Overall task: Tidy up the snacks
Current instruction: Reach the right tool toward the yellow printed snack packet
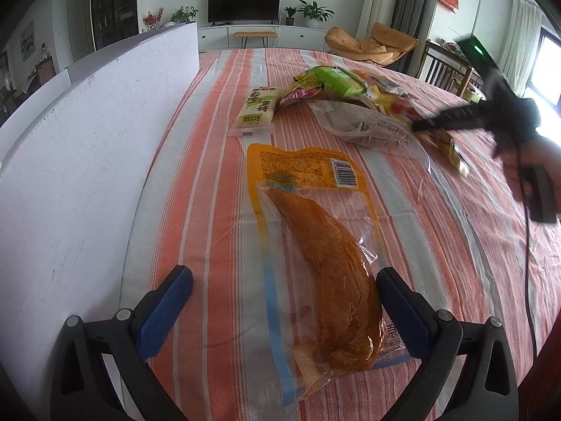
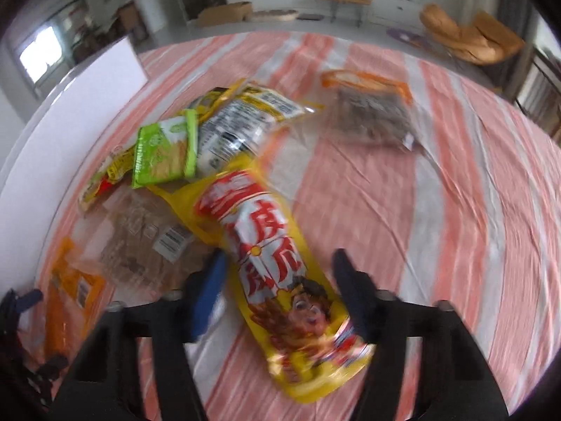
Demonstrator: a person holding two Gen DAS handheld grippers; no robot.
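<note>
Straddling the near end of the vacuum-packed meat pouch (image 1: 317, 245), the left gripper (image 1: 285, 301) stands wide, its blue pads apart from the wrapper on both sides, nothing gripped. The pouch runs toward 12 o'clock on the striped tablecloth (image 1: 210, 175). At 9 o'clock a white board (image 1: 87, 161) walls off the table's left edge; the strip of cloth between it and the pouch is bare. At 1 o'clock lies the snack pile (image 1: 333, 87), with the white-green biscuit packet (image 1: 254, 112) beside it.

The right gripper (image 2: 277, 298), blurred, is spread wide around the yellow snack bag (image 2: 280, 263), not clamping it. Bare cloth opens toward 3 o'clock, out to the table edge (image 2: 547, 161); the green packet (image 2: 164, 151) sits at 10 o'clock.
</note>
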